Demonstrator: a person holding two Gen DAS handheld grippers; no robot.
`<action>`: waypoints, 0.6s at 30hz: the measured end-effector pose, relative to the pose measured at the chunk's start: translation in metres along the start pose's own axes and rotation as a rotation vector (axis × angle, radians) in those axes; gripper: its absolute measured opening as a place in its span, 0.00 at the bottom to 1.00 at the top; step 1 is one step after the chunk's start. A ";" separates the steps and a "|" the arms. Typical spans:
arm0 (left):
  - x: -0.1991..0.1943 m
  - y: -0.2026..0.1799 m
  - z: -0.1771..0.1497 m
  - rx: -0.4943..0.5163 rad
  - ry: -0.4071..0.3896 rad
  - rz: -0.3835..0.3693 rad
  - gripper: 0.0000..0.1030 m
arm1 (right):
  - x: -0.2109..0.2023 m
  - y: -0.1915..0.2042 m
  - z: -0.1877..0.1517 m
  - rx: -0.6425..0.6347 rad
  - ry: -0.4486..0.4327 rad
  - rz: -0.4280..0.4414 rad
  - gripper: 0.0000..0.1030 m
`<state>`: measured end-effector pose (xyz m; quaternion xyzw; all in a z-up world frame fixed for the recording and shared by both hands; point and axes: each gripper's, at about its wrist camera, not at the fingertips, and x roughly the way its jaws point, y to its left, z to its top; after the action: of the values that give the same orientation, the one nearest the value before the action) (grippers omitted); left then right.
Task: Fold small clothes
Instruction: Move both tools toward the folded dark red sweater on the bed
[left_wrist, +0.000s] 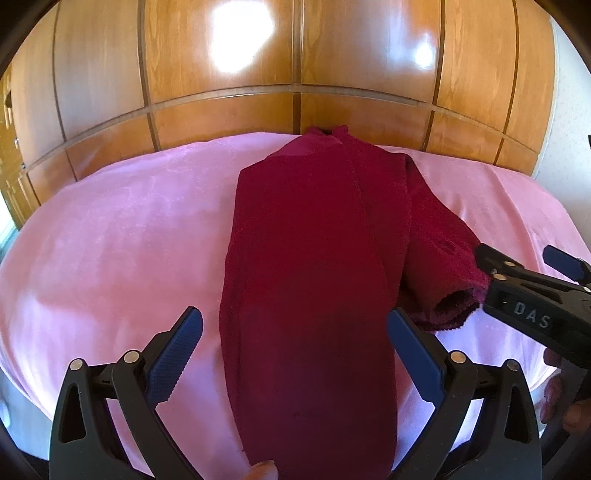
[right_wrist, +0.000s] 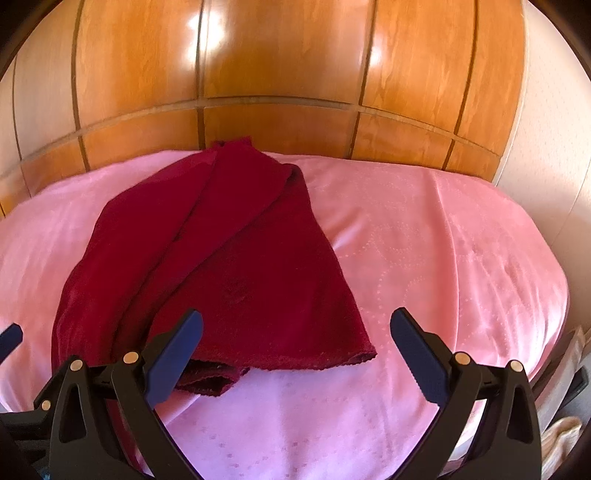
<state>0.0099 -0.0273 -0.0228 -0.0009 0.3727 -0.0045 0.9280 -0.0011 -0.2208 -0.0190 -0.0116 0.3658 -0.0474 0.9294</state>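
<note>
Spread lengthwise on the pink bed (left_wrist: 110, 229), the soft, limp maroon garment (left_wrist: 314, 258) is straddled by the wide-open left gripper (left_wrist: 295, 354), while its near hem, best pinched, lies just ahead-left of the gaping right gripper (right_wrist: 295, 354).

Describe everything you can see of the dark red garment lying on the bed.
The dark red garment is a fuzzy, knit-looking piece folded lengthwise into a long narrow strip. It lies flat on the pink bedspread, running from the near edge toward the wooden wardrobe. A sleeve-like flap with an open cuff juts out on its right side. The open left claw straddles its near end; the open right claw sits beside the cuff, its left pad apparently over the fabric; contact is unclear.
</note>
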 end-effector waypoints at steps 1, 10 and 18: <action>0.000 0.000 0.001 -0.002 -0.004 0.000 0.96 | 0.001 -0.001 0.001 0.007 0.003 0.005 0.98; -0.006 0.002 -0.001 -0.008 -0.017 -0.016 0.96 | -0.009 -0.004 -0.003 0.023 -0.022 0.022 0.98; -0.003 0.001 -0.002 0.006 -0.009 -0.033 0.96 | -0.007 -0.012 0.000 0.048 -0.021 0.026 0.98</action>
<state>0.0066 -0.0261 -0.0221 -0.0041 0.3684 -0.0208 0.9294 -0.0069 -0.2323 -0.0139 0.0151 0.3549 -0.0439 0.9337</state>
